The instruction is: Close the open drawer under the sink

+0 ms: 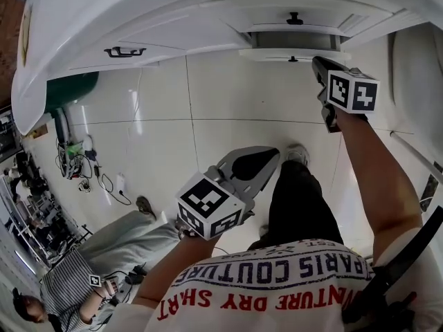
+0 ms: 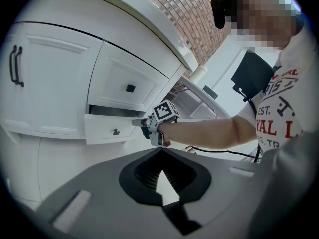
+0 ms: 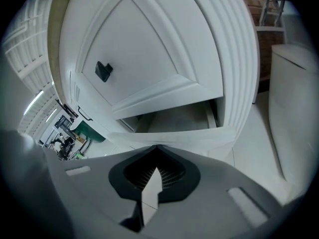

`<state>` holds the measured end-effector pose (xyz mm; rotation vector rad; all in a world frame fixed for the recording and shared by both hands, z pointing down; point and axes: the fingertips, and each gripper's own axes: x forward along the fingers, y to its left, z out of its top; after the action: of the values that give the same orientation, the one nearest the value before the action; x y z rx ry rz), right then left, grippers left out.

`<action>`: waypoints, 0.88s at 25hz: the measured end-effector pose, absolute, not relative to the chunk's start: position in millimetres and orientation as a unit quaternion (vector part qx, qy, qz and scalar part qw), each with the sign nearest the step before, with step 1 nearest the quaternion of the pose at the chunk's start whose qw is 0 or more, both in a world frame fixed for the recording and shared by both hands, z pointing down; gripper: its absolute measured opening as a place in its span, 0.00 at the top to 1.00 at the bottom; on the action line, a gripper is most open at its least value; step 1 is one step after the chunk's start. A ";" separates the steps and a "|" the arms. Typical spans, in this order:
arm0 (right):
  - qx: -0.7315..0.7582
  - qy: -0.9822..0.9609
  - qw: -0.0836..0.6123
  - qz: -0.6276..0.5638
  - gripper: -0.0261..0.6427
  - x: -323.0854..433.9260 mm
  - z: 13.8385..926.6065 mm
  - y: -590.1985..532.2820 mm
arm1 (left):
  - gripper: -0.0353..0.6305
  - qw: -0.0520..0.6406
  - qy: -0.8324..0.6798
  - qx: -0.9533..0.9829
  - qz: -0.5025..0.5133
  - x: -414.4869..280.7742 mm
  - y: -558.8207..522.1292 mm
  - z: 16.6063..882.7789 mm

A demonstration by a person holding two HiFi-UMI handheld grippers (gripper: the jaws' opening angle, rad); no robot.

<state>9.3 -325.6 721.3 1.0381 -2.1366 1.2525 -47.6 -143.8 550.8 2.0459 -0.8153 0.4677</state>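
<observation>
The open drawer (image 1: 291, 54) juts out a little from the white cabinet under the counter; its front carries a small black knob (image 1: 293, 59). My right gripper (image 1: 318, 61) is shut, and its tip rests against the right end of the drawer front. In the right gripper view its tip (image 3: 155, 147) meets the top edge of the drawer front (image 3: 199, 136), with the bare drawer inside (image 3: 179, 117) behind. The left gripper view shows the drawer (image 2: 107, 128) and the right gripper (image 2: 135, 123) at its corner. My left gripper (image 1: 271, 155) hangs shut and empty over the floor, away from the cabinet.
Above the open drawer is a shut drawer with a black knob (image 1: 295, 19). A cabinet door with a black handle (image 1: 124, 51) lies to the left, and a green bin (image 1: 69, 88) beyond. A person sits at lower left near cables (image 1: 104, 182). A white fixture (image 1: 415, 81) stands at right.
</observation>
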 end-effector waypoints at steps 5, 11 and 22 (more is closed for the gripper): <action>0.394 -0.772 0.223 0.446 0.95 9.0 721.4 -357.0 | 0.96 0.441 -0.337 0.810 0.191 -58.5 -144.6 557.9; 0.410 -0.763 0.204 0.456 0.95 7.0 717.3 -381.9 | 0.96 0.444 -0.348 0.804 0.188 -67.6 -145.3 567.9; 0.415 -0.762 0.199 0.456 0.95 3.3 715.0 -378.8 | 0.96 0.446 -0.355 0.804 0.171 -77.0 -147.1 571.0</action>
<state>3.3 -378.8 715.0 1.1595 -2.1322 1.2742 -77.0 -147.1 571.0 1.9917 -0.8791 0.4236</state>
